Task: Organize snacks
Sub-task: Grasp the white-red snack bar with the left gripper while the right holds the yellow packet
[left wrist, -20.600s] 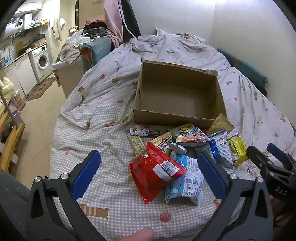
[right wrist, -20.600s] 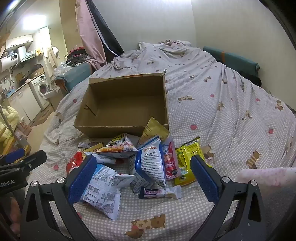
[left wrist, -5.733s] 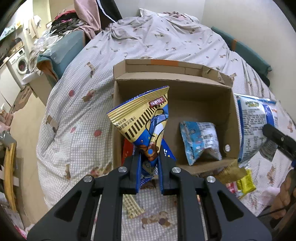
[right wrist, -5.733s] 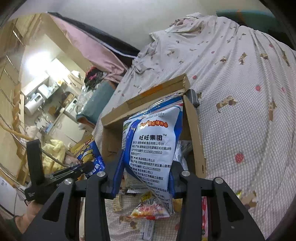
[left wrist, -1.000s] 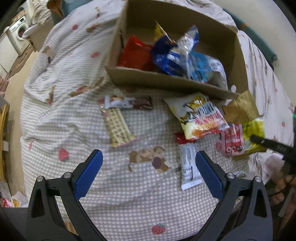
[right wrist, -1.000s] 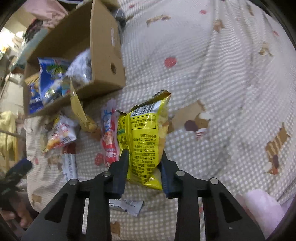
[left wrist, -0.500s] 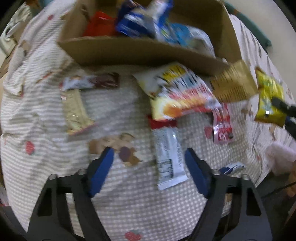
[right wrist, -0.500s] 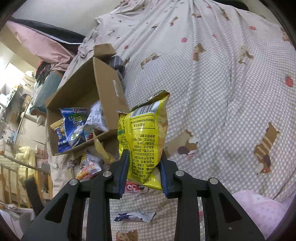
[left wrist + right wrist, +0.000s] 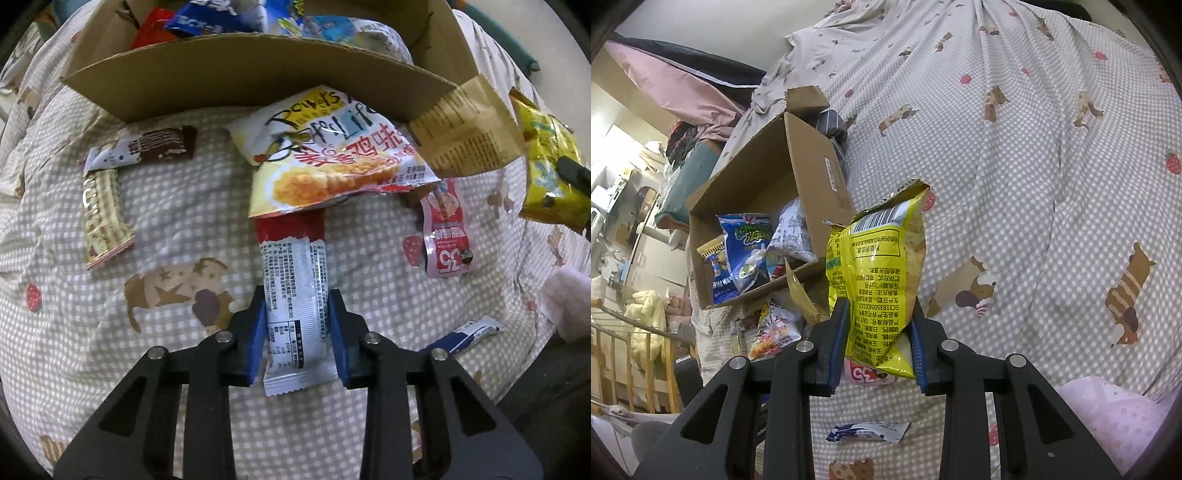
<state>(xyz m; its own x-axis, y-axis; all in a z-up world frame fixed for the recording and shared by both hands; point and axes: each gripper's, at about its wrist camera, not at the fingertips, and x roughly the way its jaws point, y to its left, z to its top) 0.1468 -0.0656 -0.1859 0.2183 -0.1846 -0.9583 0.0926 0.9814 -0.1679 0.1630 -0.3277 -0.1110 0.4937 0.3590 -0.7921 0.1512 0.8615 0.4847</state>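
Observation:
My left gripper (image 9: 297, 317) is shut on a long red-and-white snack bar (image 9: 293, 291) that lies on the checked bedspread. The bar's far end is tucked under a yellow chicken-flavour chip bag (image 9: 328, 155). My right gripper (image 9: 877, 332) is shut on a yellow snack bag (image 9: 882, 277) and holds it in the air, to the right of the cardboard box (image 9: 812, 173). The same bag shows at the right edge of the left wrist view (image 9: 550, 173). The box (image 9: 258, 70) holds several blue, red and white packets.
Loose on the bedspread are a brown-and-white bar (image 9: 140, 149), a wafer pack (image 9: 103, 218), a tan pouch (image 9: 465, 144), a pink sachet (image 9: 445, 236) and a small blue-white packet (image 9: 465, 334). The bed edge lies at the lower right.
My left gripper moved down onto the snack bar and closed from wide open onto it. My right gripper lifted the yellow bag a little higher.

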